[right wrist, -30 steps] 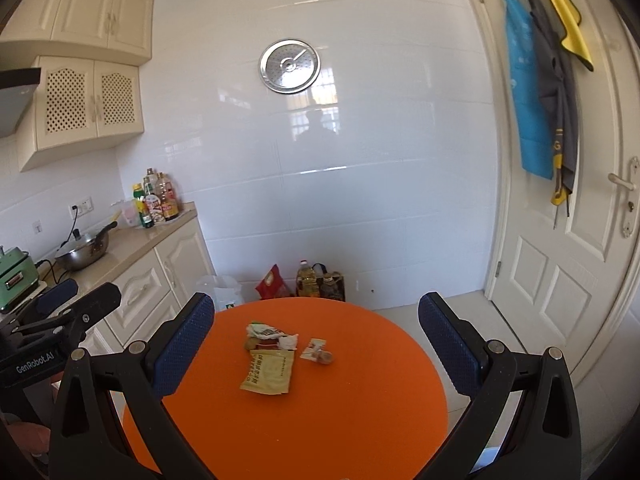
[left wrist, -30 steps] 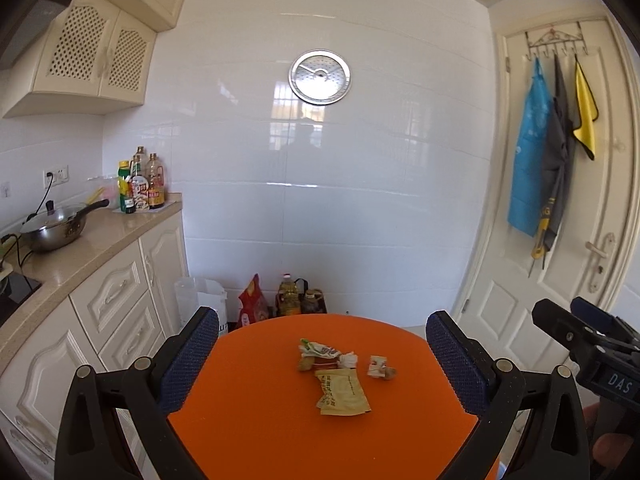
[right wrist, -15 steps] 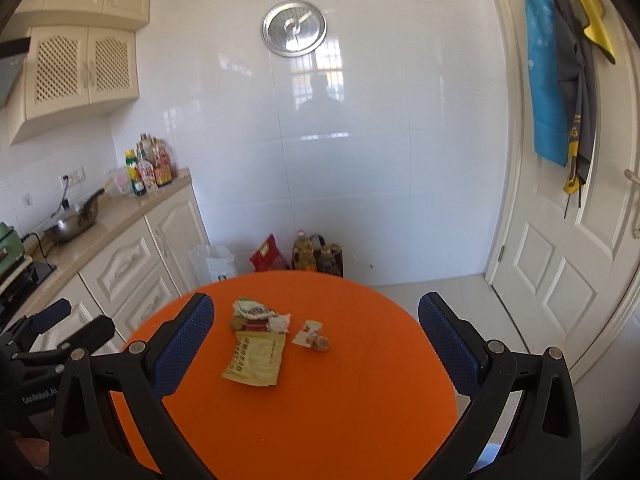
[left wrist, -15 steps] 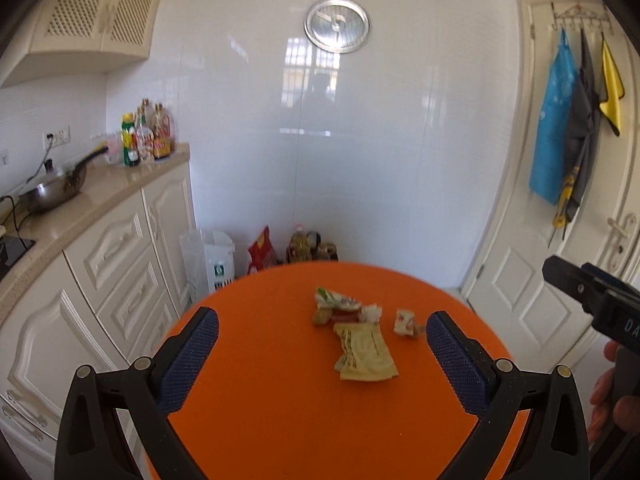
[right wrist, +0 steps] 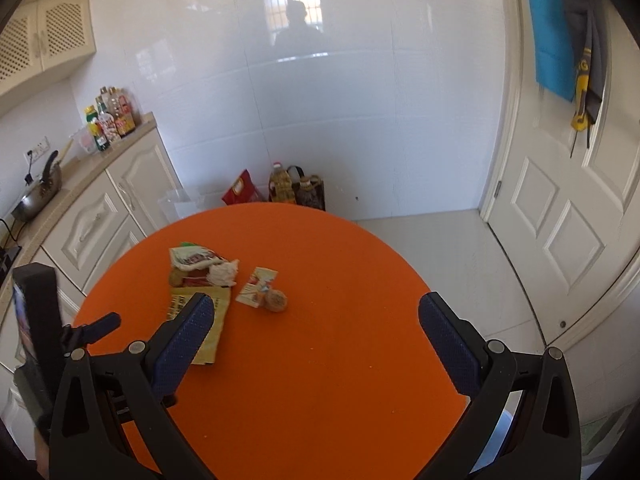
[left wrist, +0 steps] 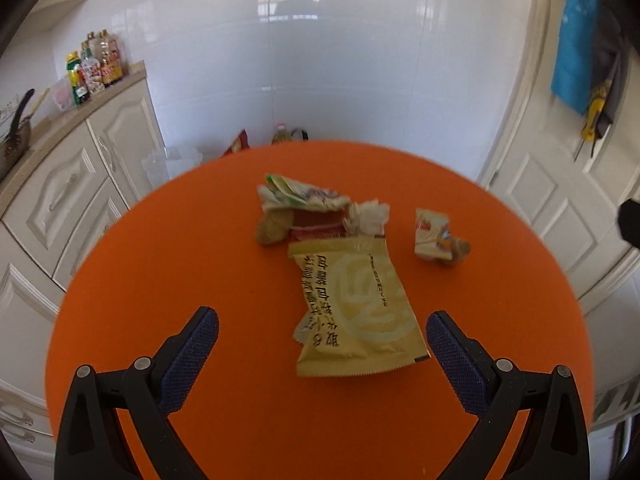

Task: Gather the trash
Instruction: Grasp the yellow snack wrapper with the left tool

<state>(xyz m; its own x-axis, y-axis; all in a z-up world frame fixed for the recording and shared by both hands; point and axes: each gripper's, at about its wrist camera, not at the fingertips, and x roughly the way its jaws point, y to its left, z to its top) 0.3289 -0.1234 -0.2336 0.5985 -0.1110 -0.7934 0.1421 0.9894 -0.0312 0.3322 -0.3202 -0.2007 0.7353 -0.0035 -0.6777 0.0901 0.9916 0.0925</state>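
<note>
On the round orange table (left wrist: 168,280), a small pile of trash is seen sitting near the middle. A flat yellow snack packet with printed text (left wrist: 352,312) is laid closest to the left claw (left wrist: 322,330), which is held wide open just above the table with nothing in it, the packet's near end lying between its blue-padded fingers (left wrist: 188,356). Just behind the packet, a crumpled white-and-green wrapper (left wrist: 298,196) and a scrunched white tissue (left wrist: 366,218) are bunched together, touching. A small torn wrapper with a brown nut-like lump (right wrist: 264,292) is set apart to the right. The right claw (right wrist: 316,316) is also spread wide and empty, hovering over bare table.
</note>
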